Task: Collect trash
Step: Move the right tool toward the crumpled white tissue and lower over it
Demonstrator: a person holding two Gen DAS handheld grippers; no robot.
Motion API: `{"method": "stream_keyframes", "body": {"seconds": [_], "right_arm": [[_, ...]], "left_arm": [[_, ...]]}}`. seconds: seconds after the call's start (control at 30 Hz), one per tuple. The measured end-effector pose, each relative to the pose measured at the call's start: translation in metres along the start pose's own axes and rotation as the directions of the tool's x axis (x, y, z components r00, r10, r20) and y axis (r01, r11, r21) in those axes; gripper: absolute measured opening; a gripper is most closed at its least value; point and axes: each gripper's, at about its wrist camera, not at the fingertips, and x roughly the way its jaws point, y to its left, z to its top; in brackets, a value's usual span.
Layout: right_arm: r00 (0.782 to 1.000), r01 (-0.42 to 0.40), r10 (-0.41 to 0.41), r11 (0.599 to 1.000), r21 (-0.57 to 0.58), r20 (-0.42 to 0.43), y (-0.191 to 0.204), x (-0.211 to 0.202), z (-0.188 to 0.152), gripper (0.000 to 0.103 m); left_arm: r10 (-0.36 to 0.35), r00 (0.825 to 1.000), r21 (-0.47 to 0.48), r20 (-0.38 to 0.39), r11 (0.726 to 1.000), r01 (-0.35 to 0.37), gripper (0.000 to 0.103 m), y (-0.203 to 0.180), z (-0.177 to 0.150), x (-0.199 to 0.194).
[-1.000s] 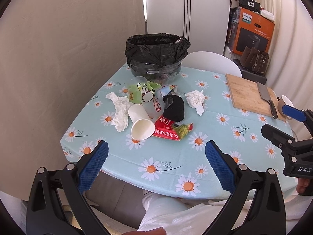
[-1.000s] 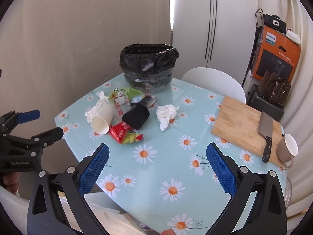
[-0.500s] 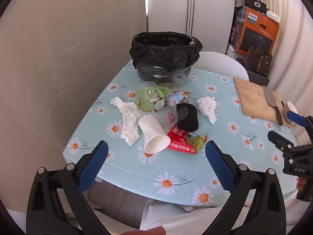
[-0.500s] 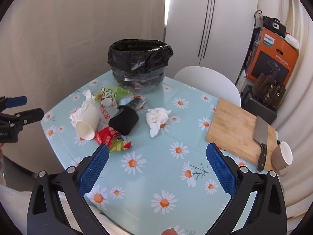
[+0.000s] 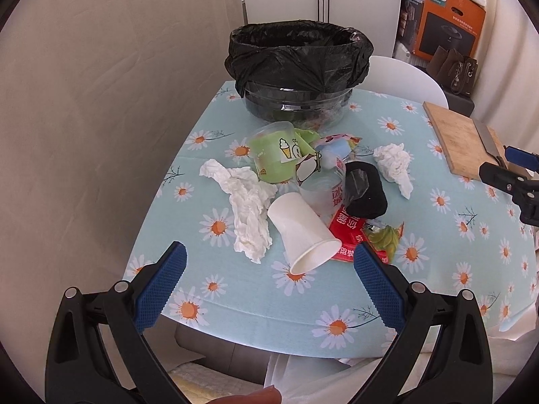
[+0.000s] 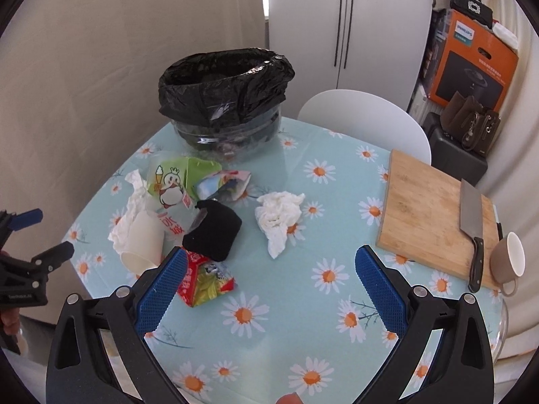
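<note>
Just beyond left gripper (image 5: pixel 269 269), fingers wide and empty: cup (image 5: pixel 301 232) on its side, mouth nearward. Right gripper (image 6: pixel 271 276) likewise spread, empty, farther off.

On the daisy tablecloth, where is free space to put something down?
Bare cloth lies between the crumpled white tissue and the wooden cutting board, and along the near table edge. It is crowded in front of the black-lined bin, around the white paper cup.

Bare cloth (image 6: pixel 323 306) near edge; trash pile (image 5: pixel 313 198) fronts bin (image 5: pixel 296 67); board (image 6: pixel 434 222) blocks right.
</note>
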Motion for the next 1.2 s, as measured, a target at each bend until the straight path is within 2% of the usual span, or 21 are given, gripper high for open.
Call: {"method": "stream_keyframes", "body": {"seconds": [0.27,0.5,0.73,0.9,1.2], "right_arm": [[0.996,0.053,-0.052,0.999,0.003,-0.077,0.011,0.042,0.016,0.095],[0.982,0.097,-0.092,0.995,0.022,-0.165,0.007,0.089,0.024,0.095],[0.96,0.149,-0.14,0.989,0.018,-0.243,-0.002,0.14,0.033,0.095],[0.945,0.18,-0.168,0.984,0.015,-0.28,-0.005,0.169,0.035,0.095],[0.92,0.187,-0.168,0.982,0.02,-0.353,-0.004,0.211,0.034,0.095]], "left_arm": [[-0.02,0.997,0.014,-0.08,1.0,0.021,0.097,0.025,0.012,0.043],[-0.046,0.986,0.006,-0.159,0.999,0.048,0.097,0.041,0.021,0.081],[-0.057,0.974,0.009,-0.218,0.998,0.061,0.097,0.051,0.029,0.115],[-0.045,0.965,0.046,-0.26,0.997,0.059,0.097,0.052,0.029,0.138],[-0.059,0.941,0.08,-0.335,0.993,0.09,0.097,0.052,0.029,0.178]]}}
